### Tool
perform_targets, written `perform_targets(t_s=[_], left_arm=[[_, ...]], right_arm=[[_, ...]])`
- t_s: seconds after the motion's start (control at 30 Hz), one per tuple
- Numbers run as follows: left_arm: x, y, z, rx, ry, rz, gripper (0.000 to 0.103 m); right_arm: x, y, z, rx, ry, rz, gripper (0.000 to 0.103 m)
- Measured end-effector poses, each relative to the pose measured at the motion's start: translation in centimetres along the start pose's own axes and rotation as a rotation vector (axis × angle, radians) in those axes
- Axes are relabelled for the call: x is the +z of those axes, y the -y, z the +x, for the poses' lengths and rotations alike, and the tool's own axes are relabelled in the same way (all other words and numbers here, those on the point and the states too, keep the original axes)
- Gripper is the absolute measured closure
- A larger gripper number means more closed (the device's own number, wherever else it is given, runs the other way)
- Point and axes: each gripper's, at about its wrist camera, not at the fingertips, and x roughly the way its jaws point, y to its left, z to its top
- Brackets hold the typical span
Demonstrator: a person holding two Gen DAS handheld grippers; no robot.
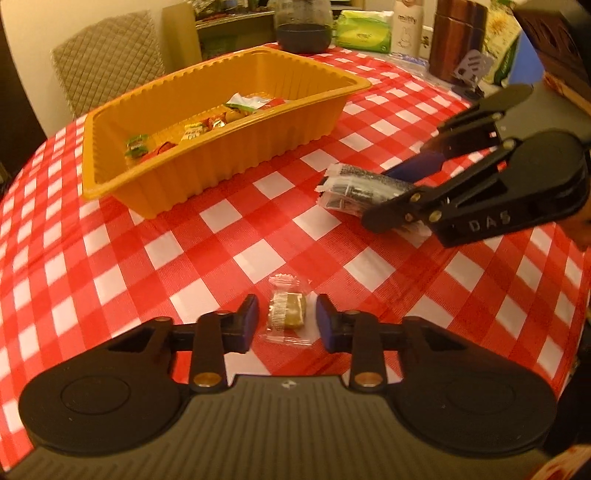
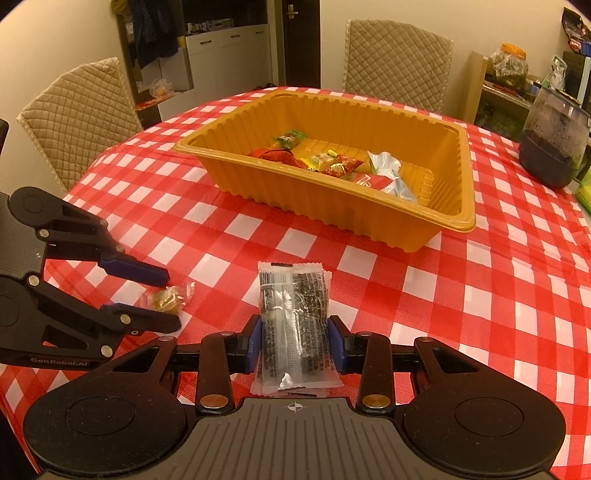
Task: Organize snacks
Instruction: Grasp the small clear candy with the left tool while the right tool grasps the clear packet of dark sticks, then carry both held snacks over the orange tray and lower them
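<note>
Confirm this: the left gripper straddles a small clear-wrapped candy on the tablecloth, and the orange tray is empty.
Not empty. The right wrist view shows several wrapped snacks lying in the orange tray. The left gripper does straddle the clear-wrapped candy on the tablecloth.

From my feed: red-and-white checked tablecloth (image 2: pixel 480 295) covered table. Two quilted beige chairs (image 2: pixel 77 118) stood behind it. Dark glass jar (image 2: pixel 554 147) sat at far right edge. I noted green tissue pack (image 1: pixel 364 31), white Miffy bottle (image 1: pixel 406 27), copper-brown canister (image 1: pixel 456 40) clustered together. Dark door (image 2: pixel 301 40) in background.
</note>
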Motion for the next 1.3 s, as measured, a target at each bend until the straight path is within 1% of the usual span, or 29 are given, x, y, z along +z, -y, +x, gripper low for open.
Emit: perform_targets(t_s=[0.03,0.13,0.27,0.33,0.57,1.03,1.3], left_arm=[[0.0,0.0,0.0,-0.009,0.0,-0.012,0.083],[0.0,0.1,0.0,0.002,0.003,-0.042,0.084],[-0.2,-0.5,-0.2,0.024,0.014,-0.17,0.085],[-0.2,-0.7,-0.3,0.036,0.019,-0.212,0.085],[0.0,-1.7,-0.9,0.068,0.039,-0.287,0.085],[0.1,-2.1,-1.5,0.084,0.056,-0.316,0.085],[0.4,-2.3,-2.3,0.089,0.081,-0.333,0.085]], right_arm=[[0.0,-0.1,0.0,0.001,-0.003,-0.002,0.065],[0.0,-0.2,0.0,0.003,-0.005,-0.004,0.065],[0.1,-0.4,-0.1,0.004,0.0,-0.001,0.065],[0.2,-0.5,-0.2,0.006,0.004,0.0,0.065],[0.4,-0.8,-0.4,0.011,0.016,0.001,0.065],[0.8,-1.4,-0.4,0.013,0.017,0.014,0.065],[1.0,-0.8,-0.9,0.001,0.016,0.073,0.065]])
